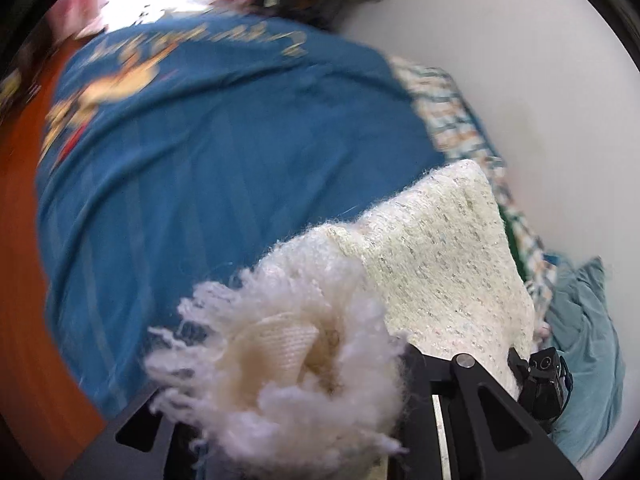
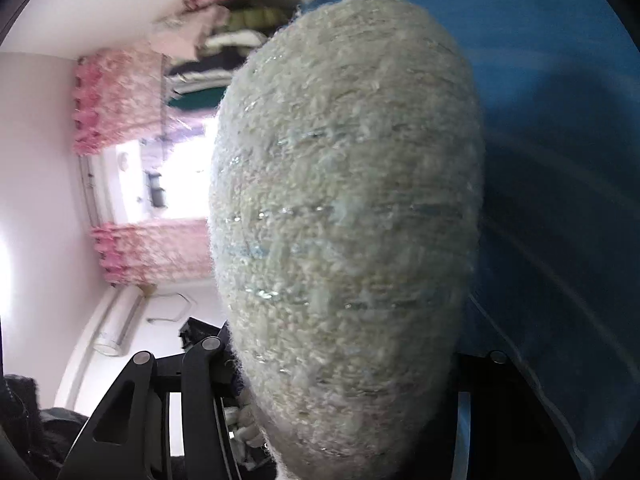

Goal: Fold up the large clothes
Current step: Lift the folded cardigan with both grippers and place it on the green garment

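A home bedroom: blue bedspread (image 1: 224, 168), pink curtains (image 2: 120, 100), stacked clothes (image 2: 224, 52), wall air conditioner (image 2: 116, 328).

The sweater (image 1: 432, 256) lies on the bed cover (image 1: 224, 168), near right; a checked cloth (image 1: 452, 120) lies beyond it, against the wall (image 1: 520, 60).

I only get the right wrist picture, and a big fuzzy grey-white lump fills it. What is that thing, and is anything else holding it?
Observer: It is a cream knitted garment with a fluffy fringe, stretched over a blue bedspread.
Operator: Is the other gripper on it?
Observer: Yes, the left gripper has the fringed end bunched between its fingers.
Operator: What lies beside the bedspread?
Observer: A checked cloth along the white wall, and a crumpled teal cloth nearer the right gripper.
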The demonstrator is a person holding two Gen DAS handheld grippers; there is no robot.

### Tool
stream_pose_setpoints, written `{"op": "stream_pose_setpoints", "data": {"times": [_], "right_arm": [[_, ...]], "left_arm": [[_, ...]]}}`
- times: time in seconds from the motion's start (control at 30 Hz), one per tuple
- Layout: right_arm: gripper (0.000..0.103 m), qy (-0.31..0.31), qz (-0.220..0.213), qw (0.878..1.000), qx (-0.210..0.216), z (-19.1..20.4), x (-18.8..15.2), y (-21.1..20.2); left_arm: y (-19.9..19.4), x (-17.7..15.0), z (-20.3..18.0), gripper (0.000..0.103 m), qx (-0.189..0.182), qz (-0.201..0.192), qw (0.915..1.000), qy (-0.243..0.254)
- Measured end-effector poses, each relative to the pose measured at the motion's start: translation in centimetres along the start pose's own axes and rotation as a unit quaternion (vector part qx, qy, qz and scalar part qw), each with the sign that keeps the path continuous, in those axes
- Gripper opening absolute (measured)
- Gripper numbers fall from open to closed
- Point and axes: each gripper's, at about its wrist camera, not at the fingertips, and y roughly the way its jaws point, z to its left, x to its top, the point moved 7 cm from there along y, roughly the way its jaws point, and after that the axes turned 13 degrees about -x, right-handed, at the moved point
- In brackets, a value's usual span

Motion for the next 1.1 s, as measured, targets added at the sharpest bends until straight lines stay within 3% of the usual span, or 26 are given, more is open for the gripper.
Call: {"op": "stream_pose_setpoints", "data": {"times": [0.13,0.27,0.4,0.5,0.63,0.73,0.87,0.97,1.0,1.03,1.07,1.1], "right_arm": [[0.055,-0.013,-0.053,0.998,0.006,3.5,5.8,-5.7],[0.055,-0.025,-0.116,0.993,-0.008,4.8,12.7,-12.4],[0.055,-0.018,-0.175,0.984,-0.021,2.9,19.8,-19.1],[0.055,0.009,-0.205,0.978,-0.037,-1.5,24.5,-23.2],[0.055,0.063,-0.214,0.972,-0.068,-10.0,28.3,-27.9],[0.055,0.093,-0.213,0.968,-0.098,-15.5,28.7,-27.9],[0.058,0.115,-0.223,0.962,-0.106,-19.6,27.0,-27.7],[0.071,0.125,-0.227,0.955,-0.145,-20.5,27.1,-30.3],[0.082,0.127,-0.228,0.950,-0.168,-18.6,27.8,-28.0],[0.089,0.130,-0.233,0.937,-0.225,-17.6,27.4,-28.1],[0.089,0.125,-0.240,0.924,-0.270,-17.1,26.7,-29.0],[0.089,0.120,-0.245,0.914,-0.300,-16.3,26.4,-29.4]], "left_arm": [[4.2,5.6,-7.6,0.018,-0.054,0.001,0.9980,0.033],[11.4,10.2,-16.0,0.018,-0.115,0.013,0.9913,0.063],[20.6,12.9,-23.2,0.018,-0.159,0.039,0.9822,0.092],[28.6,13.2,-26.8,0.018,-0.178,0.077,0.9750,0.109],[38.3,12.0,-27.6,0.018,-0.164,0.139,0.9691,0.121],[43.0,11.7,-27.0,0.018,-0.139,0.173,0.9648,0.141],[44.3,10.6,-25.3,0.025,-0.134,0.195,0.9603,0.147],[43.5,11.0,-25.4,0.026,-0.127,0.207,0.9565,0.162],[43.2,11.0,-25.4,0.029,-0.118,0.208,0.9554,0.174],[43.2,11.1,-25.5,0.035,-0.100,0.207,0.9542,0.192],[42.7,11.1,-25.8,0.042,-0.075,0.202,0.9517,0.219],[41.9,11.1,-26.0,0.063,-0.043,0.190,0.9485,0.250]]}}
